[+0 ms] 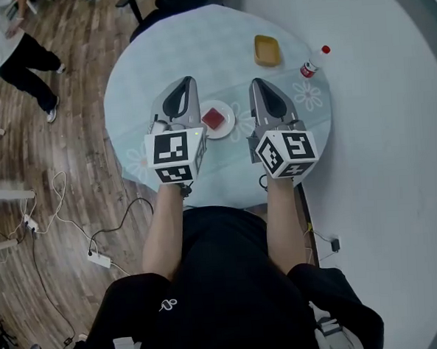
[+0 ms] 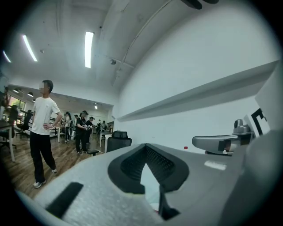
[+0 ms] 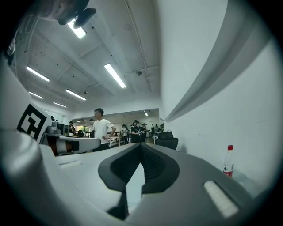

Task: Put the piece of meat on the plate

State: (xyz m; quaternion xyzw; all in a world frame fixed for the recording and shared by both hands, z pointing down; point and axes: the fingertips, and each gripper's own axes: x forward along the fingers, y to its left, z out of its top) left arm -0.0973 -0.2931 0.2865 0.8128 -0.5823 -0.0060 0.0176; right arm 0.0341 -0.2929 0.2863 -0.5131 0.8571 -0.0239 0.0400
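Note:
A red piece of meat (image 1: 214,119) lies on a small white plate (image 1: 229,124) on the round table (image 1: 139,86) with a pale blue cloth. My left gripper (image 1: 188,83) is held level above the table just left of the plate, jaws shut and empty (image 2: 146,146). My right gripper (image 1: 258,83) hovers just right of the plate, also shut with nothing in it (image 3: 140,145). Both gripper views look out over the room, not at the plate.
A yellow dish (image 1: 266,50) and a red-capped bottle (image 1: 313,63) stand at the table's far right, near the white wall (image 1: 392,122). A black chair (image 1: 165,5) is behind the table. A person (image 1: 7,43) stands on the wood floor; cables (image 1: 59,217) trail at left.

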